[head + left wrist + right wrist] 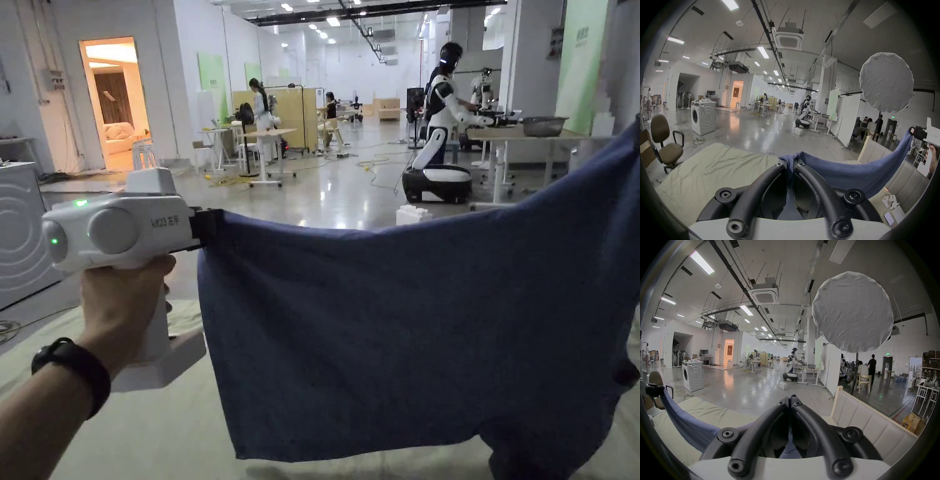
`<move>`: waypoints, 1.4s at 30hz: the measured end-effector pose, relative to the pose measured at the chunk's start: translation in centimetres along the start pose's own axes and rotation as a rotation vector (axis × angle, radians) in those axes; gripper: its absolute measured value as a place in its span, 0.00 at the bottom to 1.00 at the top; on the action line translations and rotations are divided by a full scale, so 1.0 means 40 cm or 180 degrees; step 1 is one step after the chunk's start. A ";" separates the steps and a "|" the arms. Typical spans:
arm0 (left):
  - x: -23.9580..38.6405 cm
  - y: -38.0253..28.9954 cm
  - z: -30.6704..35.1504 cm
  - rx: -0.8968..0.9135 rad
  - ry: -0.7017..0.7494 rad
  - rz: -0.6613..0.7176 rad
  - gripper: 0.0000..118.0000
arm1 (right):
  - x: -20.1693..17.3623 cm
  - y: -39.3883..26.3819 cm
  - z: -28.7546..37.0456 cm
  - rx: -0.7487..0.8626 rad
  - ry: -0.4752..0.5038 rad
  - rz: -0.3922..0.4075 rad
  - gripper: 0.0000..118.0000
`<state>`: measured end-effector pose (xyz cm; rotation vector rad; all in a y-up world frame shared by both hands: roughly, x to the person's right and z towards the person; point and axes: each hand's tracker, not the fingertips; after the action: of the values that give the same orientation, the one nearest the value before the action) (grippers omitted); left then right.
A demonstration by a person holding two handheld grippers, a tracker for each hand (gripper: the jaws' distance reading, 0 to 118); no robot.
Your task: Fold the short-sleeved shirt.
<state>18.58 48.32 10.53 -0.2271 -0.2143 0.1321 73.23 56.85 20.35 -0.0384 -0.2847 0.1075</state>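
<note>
Both hand-held grippers, left [203,228] and right [911,130], clamp a blue shirt [406,337] aloft over a bed [156,431]; thin corner grips could slip.

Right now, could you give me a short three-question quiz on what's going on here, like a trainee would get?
1. True or false: the blue shirt lies flat on the bed sheet.
2. What grips the shirt's top edge? A) one bare hand B) the left gripper and the right gripper C) a hanger
3. Fill in: the white appliance standing on the floor is a ______.

Key: 1. False, it hangs stretched between both grippers, its lower part dangling just above the sheet. 2. B. 3. Washing machine.
</note>
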 end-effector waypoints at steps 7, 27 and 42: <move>-0.029 -0.235 0.060 -0.0257 -0.0086 -0.0013 0.06 | 0.006 -0.194 0.121 -0.0189 0.0292 -0.0080 0.02; -0.204 -0.888 0.542 -0.0913 -0.0580 0.0079 0.06 | 0.060 -0.877 0.785 -0.1399 0.0392 -0.0820 0.02; -0.246 -1.081 0.580 -0.1670 -0.0514 -0.0204 0.06 | 0.082 -1.134 0.846 -0.2251 0.0671 -0.0664 0.02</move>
<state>8.40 9.91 40.94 -0.7323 -0.4157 0.0277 71.35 12.92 56.11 -0.7162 -0.1031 -0.2084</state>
